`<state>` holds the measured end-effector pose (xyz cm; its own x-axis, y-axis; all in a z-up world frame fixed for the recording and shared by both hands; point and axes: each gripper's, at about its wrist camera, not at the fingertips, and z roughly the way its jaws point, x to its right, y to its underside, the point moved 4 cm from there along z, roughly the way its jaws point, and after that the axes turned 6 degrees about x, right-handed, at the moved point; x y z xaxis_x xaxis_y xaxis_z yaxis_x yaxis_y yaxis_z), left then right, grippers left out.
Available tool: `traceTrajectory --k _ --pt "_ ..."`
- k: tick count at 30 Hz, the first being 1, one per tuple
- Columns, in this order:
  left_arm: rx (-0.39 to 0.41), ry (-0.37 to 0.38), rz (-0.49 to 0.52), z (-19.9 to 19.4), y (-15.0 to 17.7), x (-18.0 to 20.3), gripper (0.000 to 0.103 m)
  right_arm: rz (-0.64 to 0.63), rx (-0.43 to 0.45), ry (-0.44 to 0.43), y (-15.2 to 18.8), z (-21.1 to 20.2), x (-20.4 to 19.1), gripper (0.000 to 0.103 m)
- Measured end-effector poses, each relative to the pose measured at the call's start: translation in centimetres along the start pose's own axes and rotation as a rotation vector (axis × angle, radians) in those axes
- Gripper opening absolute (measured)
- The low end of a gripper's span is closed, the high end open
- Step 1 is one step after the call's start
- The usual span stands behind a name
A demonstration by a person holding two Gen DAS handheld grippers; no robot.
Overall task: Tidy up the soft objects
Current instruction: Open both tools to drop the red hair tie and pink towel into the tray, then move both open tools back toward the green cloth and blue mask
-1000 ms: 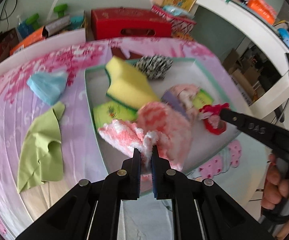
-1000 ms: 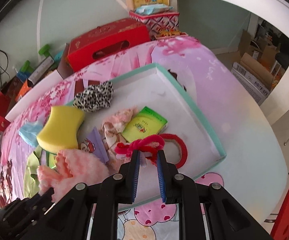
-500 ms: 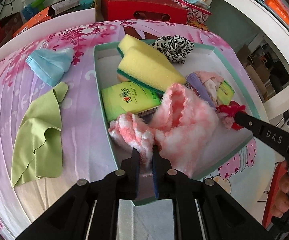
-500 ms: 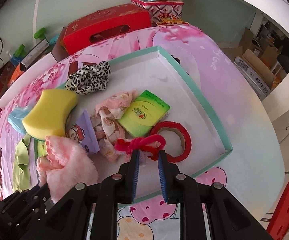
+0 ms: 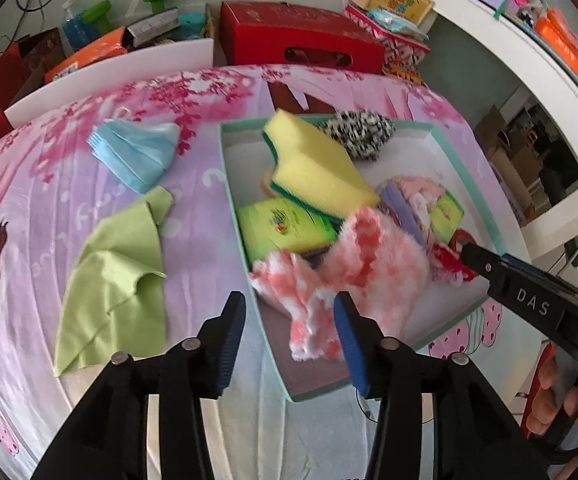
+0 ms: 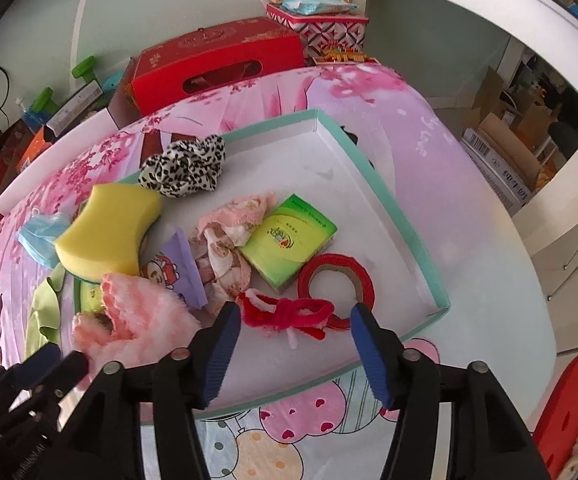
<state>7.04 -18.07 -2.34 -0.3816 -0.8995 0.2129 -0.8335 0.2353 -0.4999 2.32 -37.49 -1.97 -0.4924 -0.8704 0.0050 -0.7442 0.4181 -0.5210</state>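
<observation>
A teal-rimmed white tray (image 5: 465,168) (image 6: 385,196) holds a yellow sponge (image 5: 313,168) (image 6: 105,232), a leopard scrunchie (image 5: 361,132) (image 6: 185,164), green tissue packs (image 5: 285,228) (image 6: 289,236), a pink patterned cloth (image 6: 229,248) and a red tape roll (image 6: 337,276). My left gripper (image 5: 289,340) is open; the fluffy pink-white cloth (image 5: 349,268) (image 6: 137,324) lies free between its fingers at the tray's near edge. My right gripper (image 6: 293,352) is open; the red fuzzy tie (image 6: 285,312) lies in the tray just beyond it.
A green cloth (image 5: 117,272) and a blue face mask (image 5: 137,152) lie on the pink tablecloth left of the tray. A red box (image 5: 301,36) (image 6: 217,64) and clutter stand behind. A white shelf (image 5: 529,64) is at the right.
Both grippers have opened. The left let go of the fluffy pink cloth, the right let go of the red fuzzy tie; both now lie in the tray.
</observation>
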Motion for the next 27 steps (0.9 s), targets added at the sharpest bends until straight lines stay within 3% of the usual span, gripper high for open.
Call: traceTrajectory --k 13,15,18,21,27 --pt "0.091 -0.064 -0.128 -2.9 -2.1 -5.1 0.059 -0.028 0.084 -0.043 -1.0 -3.2 -1.6 0.065" --pt "0.089 -0.082 -0.142 -2.8 -2.1 -5.9 0.059 -0.038 0.089 -0.051 -1.1 -3.2 -2.1 0.074" --pt "0.086 -0.098 -0.152 -2.7 -2.0 -6.5 0.061 -0.044 0.094 -0.061 -1.1 -3.1 -2.6 0.077" --pt "0.08 -0.117 -0.166 -2.4 -1.9 -7.0 0.077 -0.05 0.093 -0.065 -1.1 -3.0 -2.8 0.088" --pt "0.087 -0.166 -0.162 -2.0 -1.8 -7.6 0.086 -0.048 0.089 -0.069 -1.0 -2.7 -2.9 0.1"
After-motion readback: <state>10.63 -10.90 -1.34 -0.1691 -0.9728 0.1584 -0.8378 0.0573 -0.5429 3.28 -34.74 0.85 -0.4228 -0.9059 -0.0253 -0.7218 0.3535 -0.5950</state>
